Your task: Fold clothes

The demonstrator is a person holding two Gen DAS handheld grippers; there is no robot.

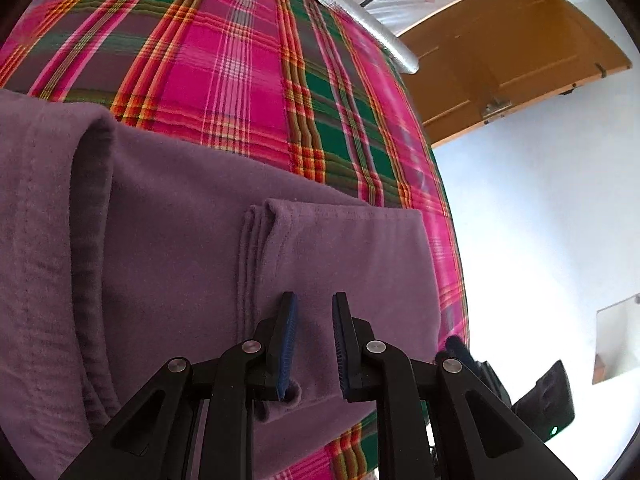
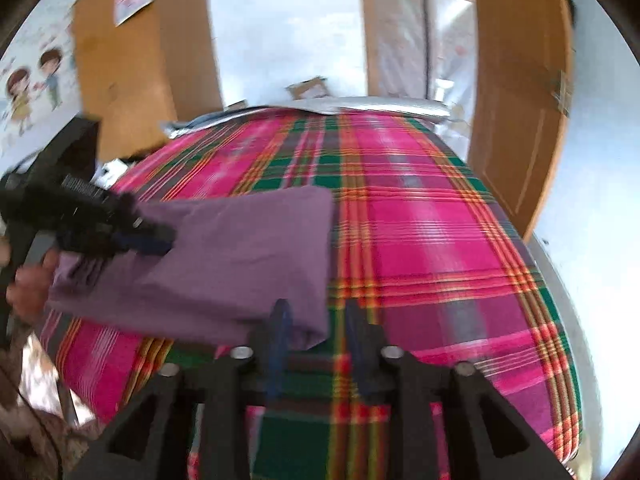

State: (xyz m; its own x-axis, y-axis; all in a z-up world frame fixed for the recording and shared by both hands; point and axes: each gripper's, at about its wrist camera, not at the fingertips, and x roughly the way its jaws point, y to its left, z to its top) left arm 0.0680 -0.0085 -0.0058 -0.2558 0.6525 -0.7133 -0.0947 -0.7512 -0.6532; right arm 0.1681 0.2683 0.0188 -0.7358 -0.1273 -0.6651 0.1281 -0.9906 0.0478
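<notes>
The left gripper (image 1: 315, 312) is seen with its blue-padded fingers (image 1: 289, 340) parted by a narrow gap; a ridge of the purple garment (image 1: 180, 240) lies between them, though whether it is gripped cannot be told. In the right wrist view the same left gripper (image 2: 160, 240) is shown at the garment's left end, held by a hand (image 2: 28, 284) at the frame's edge. The right gripper (image 2: 318, 320) is shown with its fingers (image 2: 280, 332) moderately spread and nothing held; the left finger overlaps the near right corner of the purple garment (image 2: 240, 260), while the right finger is set over bare cloth.

The garment is seen folded into a thick, roughly rectangular bundle, with stacked layered edges visible in the left wrist view. It is laid on the plaid bedspread (image 2: 420, 240) of pink, green and orange, toward the near left part of the surface. The remainder of the bedspread is left uncovered to the right and beyond.

A silver sheet (image 2: 380, 104) is seen at the far edge of the bed. Wooden doors (image 2: 516, 100) and a white wall (image 2: 280, 28) are visible behind. The right wrist view is blurred.
</notes>
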